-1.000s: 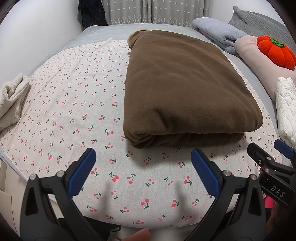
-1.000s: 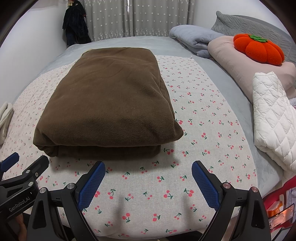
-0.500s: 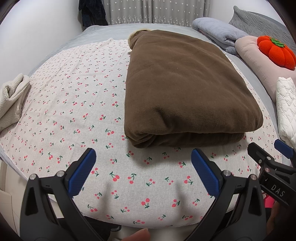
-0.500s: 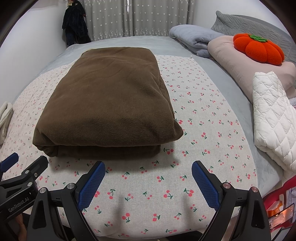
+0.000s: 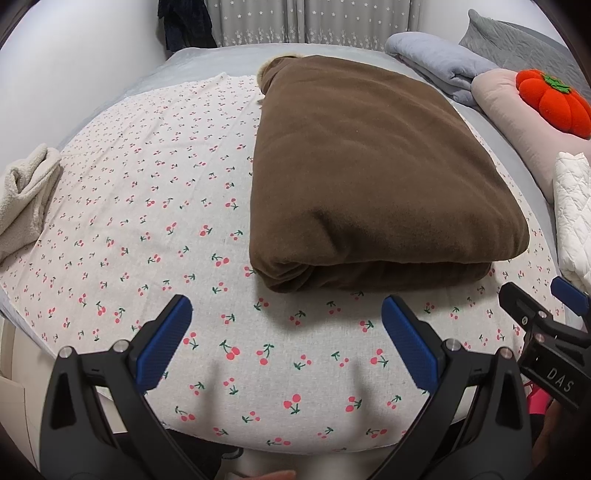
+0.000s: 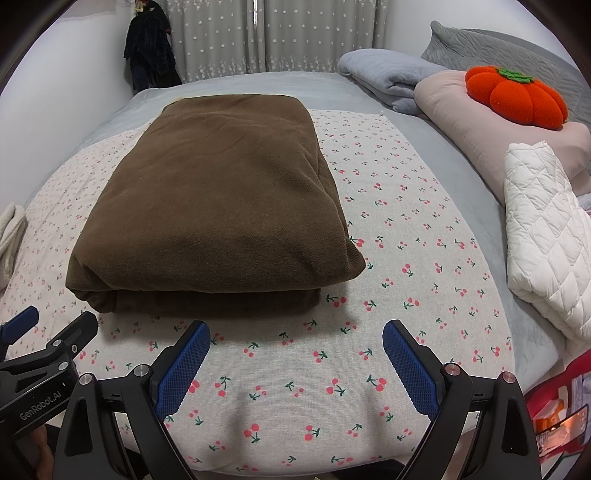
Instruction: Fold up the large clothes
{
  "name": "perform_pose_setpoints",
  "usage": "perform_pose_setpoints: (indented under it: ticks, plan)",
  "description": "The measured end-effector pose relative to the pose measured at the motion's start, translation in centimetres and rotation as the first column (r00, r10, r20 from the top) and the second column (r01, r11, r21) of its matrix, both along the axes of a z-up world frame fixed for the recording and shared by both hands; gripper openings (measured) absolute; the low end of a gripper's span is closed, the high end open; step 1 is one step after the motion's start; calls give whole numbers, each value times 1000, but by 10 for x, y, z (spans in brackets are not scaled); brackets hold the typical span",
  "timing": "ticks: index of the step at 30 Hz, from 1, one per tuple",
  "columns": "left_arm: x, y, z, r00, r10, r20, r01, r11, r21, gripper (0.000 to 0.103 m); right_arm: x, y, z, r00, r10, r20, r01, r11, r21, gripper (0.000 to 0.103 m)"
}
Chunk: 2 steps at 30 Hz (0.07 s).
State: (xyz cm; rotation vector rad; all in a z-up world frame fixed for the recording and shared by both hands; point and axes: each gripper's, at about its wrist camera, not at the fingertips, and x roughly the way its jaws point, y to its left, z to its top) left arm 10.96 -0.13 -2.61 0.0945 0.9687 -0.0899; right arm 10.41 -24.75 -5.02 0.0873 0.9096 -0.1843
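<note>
A large brown fleece garment lies folded into a thick rectangle on the cherry-print sheet; it also shows in the right wrist view. My left gripper is open and empty, hovering just short of the fold's near edge. My right gripper is open and empty too, just short of the same near edge. Each gripper shows at the edge of the other's view: the right one in the left wrist view, the left one in the right wrist view.
A cream towel lies at the left bed edge. A white quilted item, a pink pillow with an orange pumpkin cushion and a grey blanket sit at the right. Curtains hang behind.
</note>
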Motion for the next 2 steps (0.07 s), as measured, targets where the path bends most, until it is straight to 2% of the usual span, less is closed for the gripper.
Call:
perform_pose_setpoints:
  ticks: [2]
  plan:
    - [1,0,0,1000,-2,1,2,1000,3,102,0,1,0,1000,-1,0,1,1000,0,96]
